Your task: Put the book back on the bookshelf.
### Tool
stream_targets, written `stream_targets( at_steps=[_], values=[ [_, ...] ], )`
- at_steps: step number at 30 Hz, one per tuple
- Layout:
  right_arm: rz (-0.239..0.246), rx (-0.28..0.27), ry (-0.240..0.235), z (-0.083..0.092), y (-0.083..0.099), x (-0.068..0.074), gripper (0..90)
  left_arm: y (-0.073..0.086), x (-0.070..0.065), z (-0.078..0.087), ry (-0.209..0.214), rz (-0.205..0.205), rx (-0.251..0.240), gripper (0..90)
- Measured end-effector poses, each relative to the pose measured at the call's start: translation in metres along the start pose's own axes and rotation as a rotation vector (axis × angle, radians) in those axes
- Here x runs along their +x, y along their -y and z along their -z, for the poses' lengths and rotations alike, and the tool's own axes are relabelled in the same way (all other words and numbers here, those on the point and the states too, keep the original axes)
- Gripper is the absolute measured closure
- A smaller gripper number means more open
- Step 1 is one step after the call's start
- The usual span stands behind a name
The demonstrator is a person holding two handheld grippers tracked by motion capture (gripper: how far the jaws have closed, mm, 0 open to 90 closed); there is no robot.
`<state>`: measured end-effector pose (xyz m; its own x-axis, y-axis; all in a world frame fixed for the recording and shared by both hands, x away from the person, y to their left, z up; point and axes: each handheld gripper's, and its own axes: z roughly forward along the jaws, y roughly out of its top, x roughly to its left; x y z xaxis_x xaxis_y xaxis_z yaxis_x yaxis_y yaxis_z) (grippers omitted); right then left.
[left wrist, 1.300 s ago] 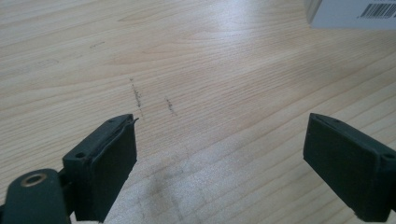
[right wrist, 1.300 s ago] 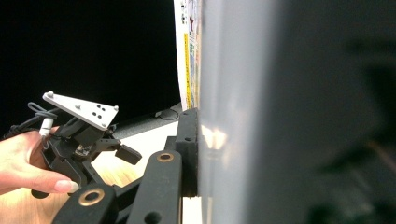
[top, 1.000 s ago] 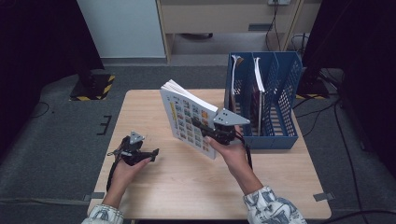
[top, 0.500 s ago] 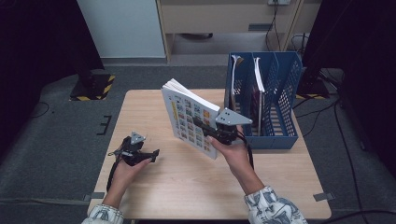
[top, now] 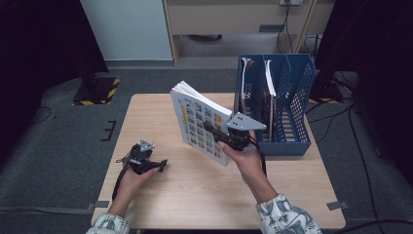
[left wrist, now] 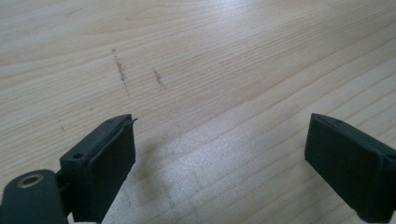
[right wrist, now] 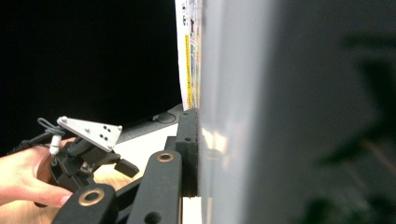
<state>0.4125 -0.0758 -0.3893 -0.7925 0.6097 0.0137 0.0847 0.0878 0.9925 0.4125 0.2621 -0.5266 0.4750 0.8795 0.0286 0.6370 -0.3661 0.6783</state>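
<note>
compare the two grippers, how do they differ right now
The right gripper is shut on a book, held up off the table; the left gripper is open and empty. The right is raised beside the blue rack; the left sits low over bare wood. Both are black and hand-held.

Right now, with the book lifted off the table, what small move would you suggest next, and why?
Probably carry the white picture-covered book rightward toward the blue mesh file rack: the right gripper grips it tilted above the wooden table, the rack stands just beside it with free slots, and the left gripper rests open.
</note>
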Motion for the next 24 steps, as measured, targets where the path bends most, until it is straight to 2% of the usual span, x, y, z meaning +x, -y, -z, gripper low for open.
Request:
stream_targets(
  at_steps=[3,6,16,24],
  values=[
    [-0.001,0.004,0.001,0.003,-0.001,0.001,73.8,0.001,0.001,-0.002,0.003,0.012,0.008,7.3],
    [0.001,0.002,0.005,0.004,-0.001,0.002,73.8,0.002,0.0,-0.003,-0.007,0.006,0.019,6.6],
    [0.006,0.026,0.002,0.011,0.004,0.003,73.8,0.004,0.002,-0.005,0.001,0.027,0.006,4.2],
    [0.019,0.039,0.014,0.033,0.008,0.004,73.8,0.007,0.002,-0.006,0.002,0.029,-0.021,3.1]
  ],
)
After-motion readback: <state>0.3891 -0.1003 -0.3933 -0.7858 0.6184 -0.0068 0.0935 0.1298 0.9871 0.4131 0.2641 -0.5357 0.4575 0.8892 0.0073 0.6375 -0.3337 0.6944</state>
